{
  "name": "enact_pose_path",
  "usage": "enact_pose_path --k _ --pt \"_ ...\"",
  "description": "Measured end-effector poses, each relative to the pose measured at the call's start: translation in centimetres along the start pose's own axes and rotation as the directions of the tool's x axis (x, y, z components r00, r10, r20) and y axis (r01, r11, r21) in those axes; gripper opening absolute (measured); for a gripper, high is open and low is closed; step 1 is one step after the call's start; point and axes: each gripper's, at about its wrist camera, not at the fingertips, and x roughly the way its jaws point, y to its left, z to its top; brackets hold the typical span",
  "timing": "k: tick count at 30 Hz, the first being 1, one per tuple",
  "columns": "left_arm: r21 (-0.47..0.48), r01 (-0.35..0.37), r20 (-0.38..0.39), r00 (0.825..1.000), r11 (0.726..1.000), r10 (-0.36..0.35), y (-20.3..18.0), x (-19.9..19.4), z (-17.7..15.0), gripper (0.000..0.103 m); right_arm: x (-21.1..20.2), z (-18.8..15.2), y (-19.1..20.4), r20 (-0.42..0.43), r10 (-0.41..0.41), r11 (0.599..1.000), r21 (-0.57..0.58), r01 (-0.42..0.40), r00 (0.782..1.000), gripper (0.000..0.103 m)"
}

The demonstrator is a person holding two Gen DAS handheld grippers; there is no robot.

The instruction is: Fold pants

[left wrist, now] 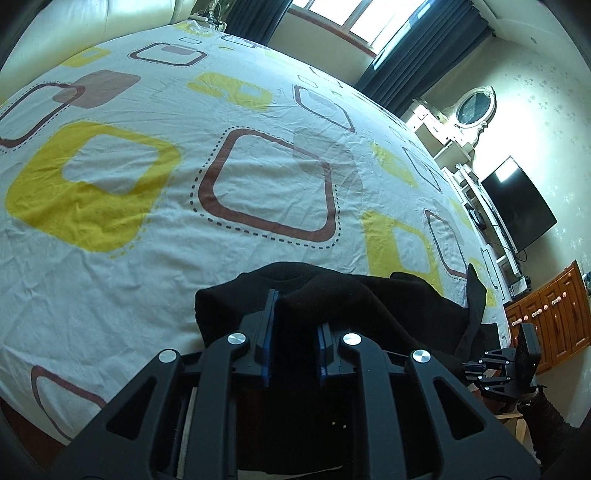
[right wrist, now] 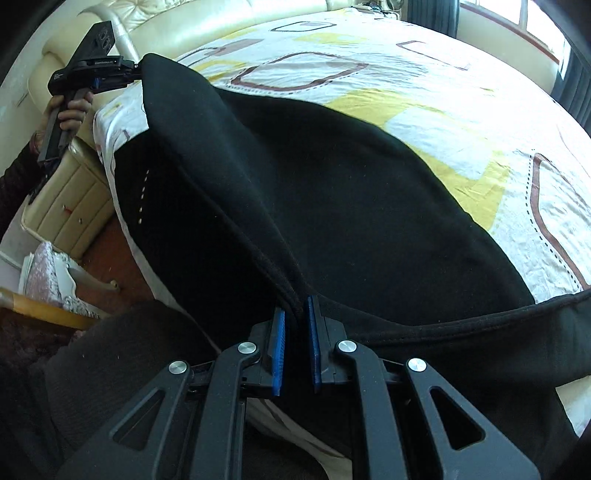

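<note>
While most of their black cloth lies spread over the near part of the bed, the pants [right wrist: 332, 184] are lifted along one edge, which runs taut from one gripper to the other. The right gripper [right wrist: 295, 325] is clamped on a bunched fold of that edge, the fabric squeezed between its blue pads [right wrist: 279, 343]. At the far end of the raised edge, the left gripper [right wrist: 122, 75] pinches the other corner; its own camera shows black cloth filling the gap between its pads [left wrist: 271, 325]. The left hand [right wrist: 72, 110] grips that tool's handle beside the mattress. Under the garment lies a white bedsheet [left wrist: 147, 258] printed with yellow and brown rounded squares. A cream padded headboard [right wrist: 207, 18] curves behind the bed, with a cream nightstand [right wrist: 70, 206] at its side. Past the mattress, the left view shows a dark wall television [left wrist: 517, 206], wooden cabinets [left wrist: 550, 314], dark curtains [left wrist: 417, 40] and a bright window [left wrist: 369, 14].
</note>
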Motion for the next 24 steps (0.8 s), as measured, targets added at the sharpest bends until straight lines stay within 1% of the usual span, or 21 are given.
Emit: enact_pose_path --k 3,6,9,11,14,16,18,21,23,24 --pt "-0.052 -0.002 -0.016 1.0 0.999 0.001 1.3 0.1 -1.6 0.017 -0.1 -0.2 0.3 -0.001 -0.019 1.0 -0.004 0.019 1.0 0.012" --pt "-0.044 -0.036 -0.019 0.999 0.998 0.035 1.3 0.7 -0.8 0.017 -0.4 1.0 -0.1 0.014 -0.027 1.0 0.011 0.027 1.0 0.011" --pt "-0.038 -0.057 -0.01 0.998 0.998 0.056 1.0 1.7 1.9 0.017 -0.9 2.6 -1.0 0.046 -0.052 0.998 0.032 0.051 0.998 0.011" --pt "-0.022 -0.085 -0.003 0.996 0.996 0.085 0.5 3.0 4.2 0.019 -1.1 4.0 -2.1 0.073 -0.087 0.995 0.055 0.083 0.994 0.011" --pt "-0.017 -0.145 0.009 0.989 0.989 0.145 0.2 5.7 7.7 0.022 -1.0 5.6 -4.3 0.089 -0.124 0.986 0.121 0.113 0.988 0.011" --pt "-0.049 -0.191 0.002 0.982 0.98 0.191 1.0 7.9 9.7 0.022 -0.5 6.9 -6.3 0.088 -0.142 0.977 0.173 0.125 0.986 0.011" --pt "-0.102 -0.234 -0.021 0.972 0.967 0.233 2.5 10.2 11.1 0.022 0.3 8.1 -8.6 0.084 -0.161 0.963 0.233 0.138 0.983 0.011" --pt "-0.153 -0.283 -0.076 0.959 0.947 0.274 4.4 12.3 11.2 0.022 2.3 9.5 -11.8 0.056 -0.138 0.941 0.32 0.113 0.989 0.011" --pt "-0.152 -0.257 -0.074 0.966 0.954 0.249 4.5 12.0 10.1 0.022 3.3 10.0 -13.2 0.042 -0.119 0.933 0.347 0.097 0.992 0.011" --pt "-0.125 -0.253 -0.066 0.967 0.959 0.247 3.9 11.4 9.3 0.022 3.7 10.1 -13.5 0.037 -0.116 0.932 0.35 0.096 0.993 0.011"
